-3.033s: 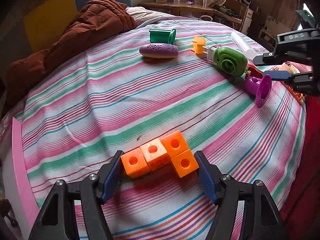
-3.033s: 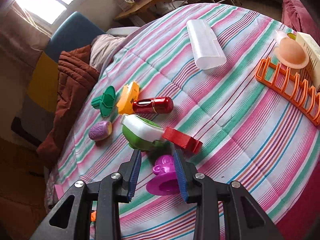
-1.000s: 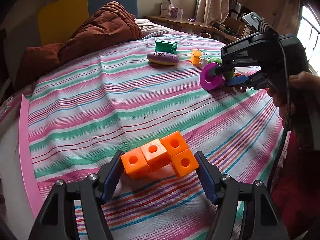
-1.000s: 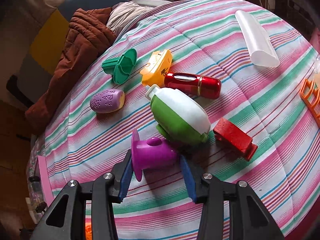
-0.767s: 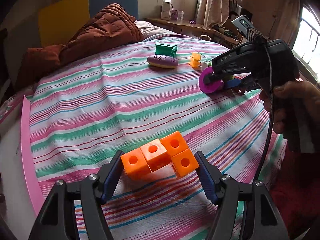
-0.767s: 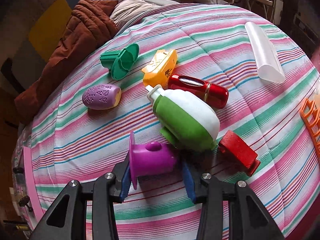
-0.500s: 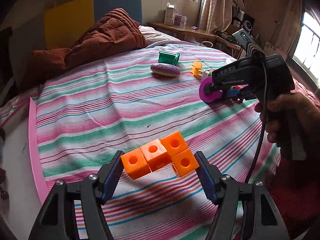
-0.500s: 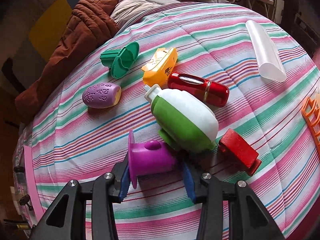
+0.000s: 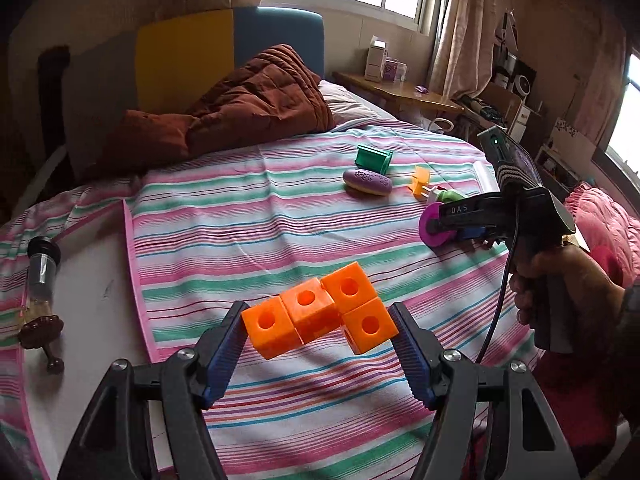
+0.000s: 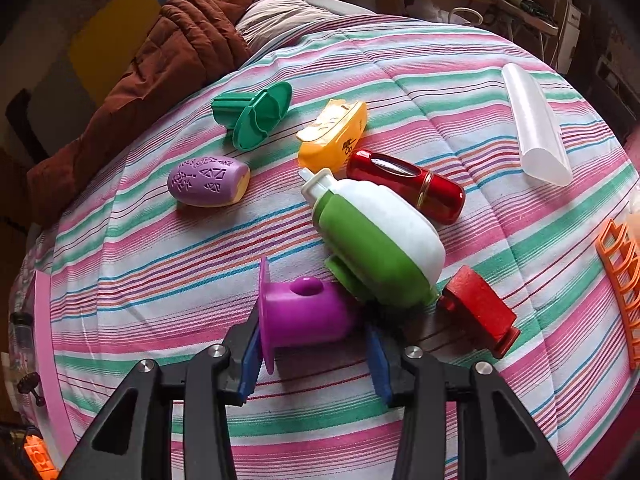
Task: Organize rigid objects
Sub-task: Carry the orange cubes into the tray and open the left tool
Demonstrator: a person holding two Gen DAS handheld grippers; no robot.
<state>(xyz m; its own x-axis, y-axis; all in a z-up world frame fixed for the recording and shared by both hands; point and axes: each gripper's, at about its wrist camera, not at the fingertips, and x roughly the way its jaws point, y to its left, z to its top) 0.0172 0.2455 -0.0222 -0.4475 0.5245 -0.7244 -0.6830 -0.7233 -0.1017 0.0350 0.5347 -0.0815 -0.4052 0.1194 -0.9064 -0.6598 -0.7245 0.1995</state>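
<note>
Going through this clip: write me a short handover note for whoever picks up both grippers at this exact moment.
Left gripper: jaws shut on the orange cube block, held clear above the striped bedspread.
Right gripper: jaws closed on the purple flanged piece, which lies on its side, low at the bedspread, against the green and white bottle.
Loose nearby: red block, red capsule, yellow case, green flanged piece, purple oval, clear tube, orange rack at the right edge.
Done: both pieces gripped. Left: place both, then sort the loose items; no target spot is evident.
</note>
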